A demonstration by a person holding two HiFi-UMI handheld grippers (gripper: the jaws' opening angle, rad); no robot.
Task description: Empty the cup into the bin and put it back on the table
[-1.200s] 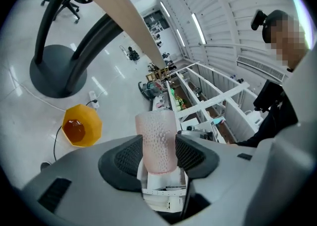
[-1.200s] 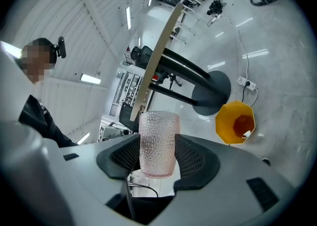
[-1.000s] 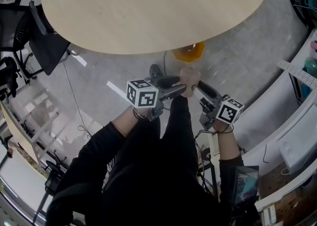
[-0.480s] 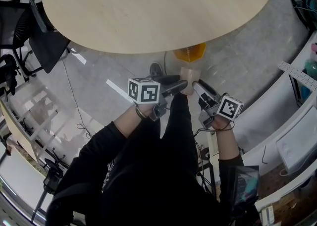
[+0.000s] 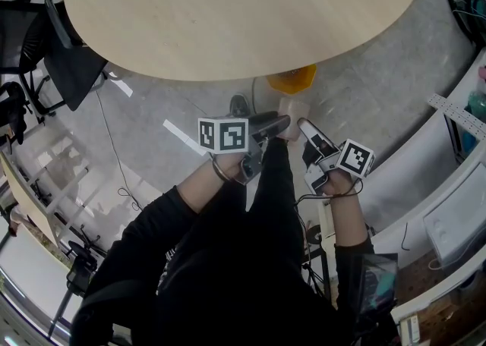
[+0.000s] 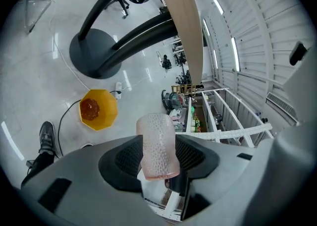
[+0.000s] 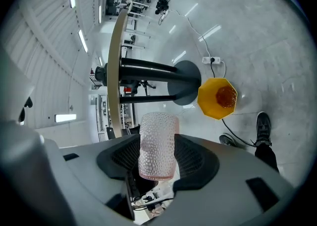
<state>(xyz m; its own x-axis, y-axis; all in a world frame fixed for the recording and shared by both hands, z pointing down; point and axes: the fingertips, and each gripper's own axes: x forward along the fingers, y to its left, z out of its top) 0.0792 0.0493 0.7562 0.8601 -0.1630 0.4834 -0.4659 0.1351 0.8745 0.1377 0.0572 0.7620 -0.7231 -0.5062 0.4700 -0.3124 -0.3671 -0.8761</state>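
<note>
Cup (image 5: 291, 106) clamped in fingers of left gripper (image 6: 157, 156) and right gripper (image 7: 157, 156), centre frame, near bin (image 5: 291, 79). Emptying seemingly done; return to worktop (image 5: 228, 11) pending.

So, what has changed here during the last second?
The left gripper and the right gripper carried the cup slightly forward, toward the yellow bin. Nothing was taken or released: both stay closed on the cup. The bin and the table did not move.

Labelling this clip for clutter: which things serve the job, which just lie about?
Job: dimpled pink translucent cup gripped by left gripper and right gripper; yellow octagonal bin; round wooden table.
Lying about: black office chair; white power strip; black floor cable.
</note>
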